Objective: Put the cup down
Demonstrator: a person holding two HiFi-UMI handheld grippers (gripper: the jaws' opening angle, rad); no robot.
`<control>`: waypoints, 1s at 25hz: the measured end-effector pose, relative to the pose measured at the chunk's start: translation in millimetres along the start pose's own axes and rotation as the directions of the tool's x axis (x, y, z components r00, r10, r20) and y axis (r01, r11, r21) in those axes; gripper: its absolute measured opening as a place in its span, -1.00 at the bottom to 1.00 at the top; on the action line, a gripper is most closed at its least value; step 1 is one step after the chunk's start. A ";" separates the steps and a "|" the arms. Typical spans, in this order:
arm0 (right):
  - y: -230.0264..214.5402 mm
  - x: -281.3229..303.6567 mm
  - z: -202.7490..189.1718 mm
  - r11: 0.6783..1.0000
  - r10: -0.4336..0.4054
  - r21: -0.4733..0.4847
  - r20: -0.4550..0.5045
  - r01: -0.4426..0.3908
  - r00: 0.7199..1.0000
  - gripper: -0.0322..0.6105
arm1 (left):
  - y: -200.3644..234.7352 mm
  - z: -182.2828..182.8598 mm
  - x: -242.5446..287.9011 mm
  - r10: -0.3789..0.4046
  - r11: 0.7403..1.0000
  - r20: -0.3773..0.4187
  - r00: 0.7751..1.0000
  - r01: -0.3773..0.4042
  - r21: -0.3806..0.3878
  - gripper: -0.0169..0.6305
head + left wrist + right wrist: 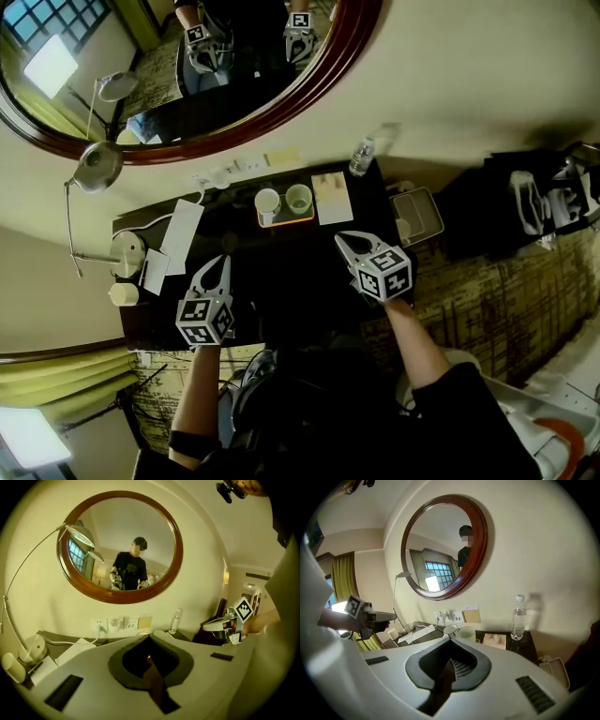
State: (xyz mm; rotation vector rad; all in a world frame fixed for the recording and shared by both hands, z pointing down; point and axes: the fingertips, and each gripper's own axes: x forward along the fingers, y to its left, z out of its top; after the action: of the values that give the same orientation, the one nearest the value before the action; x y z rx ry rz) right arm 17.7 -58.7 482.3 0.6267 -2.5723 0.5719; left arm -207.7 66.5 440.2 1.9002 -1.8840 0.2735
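Head view shows the left gripper (221,267) and right gripper (345,242) held apart over the near part of the dark desk (300,281). Both have their jaws pressed together on nothing. A white cup (267,202) and a greenish cup (298,198) stand side by side on a tray (286,222) near the wall.
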 end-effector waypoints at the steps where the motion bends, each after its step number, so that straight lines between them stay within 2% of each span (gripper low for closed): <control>1: 1.2 0.6 -1.2 1.000 0.003 -0.003 -0.005 -0.003 1.000 -0.88 | 0.6 -4.9 0.5 0.003 1.000 -0.012 1.000 -0.003 0.010 -0.95; 9: -6.1 7.3 -6.4 1.000 -0.008 -0.011 -0.016 0.008 1.000 -0.88 | -3.9 -7.2 10.2 -0.021 0.998 -0.024 1.000 0.022 0.062 -0.95; 15: -24.5 17.1 -5.5 0.991 -0.099 -0.092 -0.021 0.097 0.995 -0.81 | -13.1 -3.9 25.6 -0.046 0.996 -0.041 0.998 0.049 0.077 -0.95; 18: -31.5 30.6 -10.4 0.987 -0.078 -0.143 -0.042 0.071 0.996 -0.68 | -17.2 -6.8 36.2 -0.052 0.995 -0.055 0.997 0.056 0.082 -0.95; 19: -34.3 37.1 -12.3 0.986 -0.062 -0.155 -0.051 0.054 0.997 -0.56 | -18.4 -8.0 40.4 -0.052 0.995 -0.059 0.997 0.057 0.084 -0.95; 25: -46.0 80.1 -17.1 0.975 0.015 -0.218 -0.109 -0.038 0.994 -0.17 | -21.3 -19.9 63.9 -0.039 0.996 -0.081 0.996 0.046 0.078 -0.95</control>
State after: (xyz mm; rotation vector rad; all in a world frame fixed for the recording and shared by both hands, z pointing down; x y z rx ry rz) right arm -18.3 -114.4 548.9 0.4735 -2.4999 0.3132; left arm -180.2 17.5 482.4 1.9495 -1.8036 0.4109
